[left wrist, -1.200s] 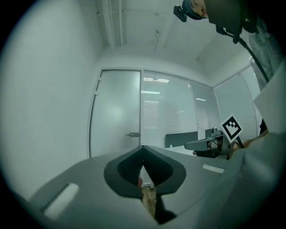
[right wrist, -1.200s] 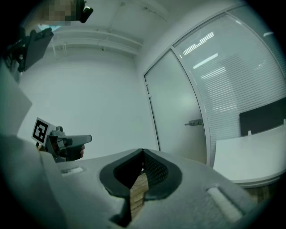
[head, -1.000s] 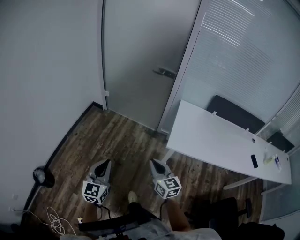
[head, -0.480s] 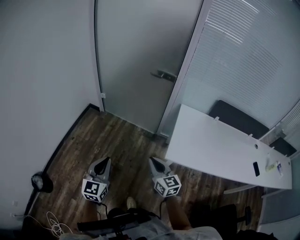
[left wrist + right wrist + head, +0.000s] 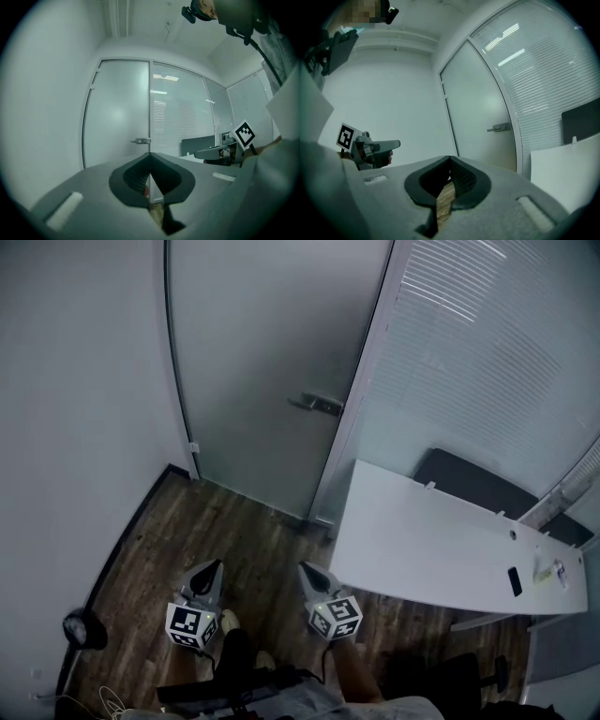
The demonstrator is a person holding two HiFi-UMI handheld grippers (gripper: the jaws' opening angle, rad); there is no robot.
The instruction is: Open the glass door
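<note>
The glass door (image 5: 253, 362) fills the upper centre, its handle (image 5: 317, 404) near its right edge. At lower centre, the left gripper (image 5: 211, 566) and right gripper (image 5: 306, 569) point toward it (well short) over the wood floor (image 5: 234, 531).

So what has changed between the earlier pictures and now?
The person has walked closer to the frosted glass door, whose metal lever handle now looks nearer. Nothing was gripped or released. The door stays closed; the left tongs and right tongs stay shut and empty, short of the handle.
</note>
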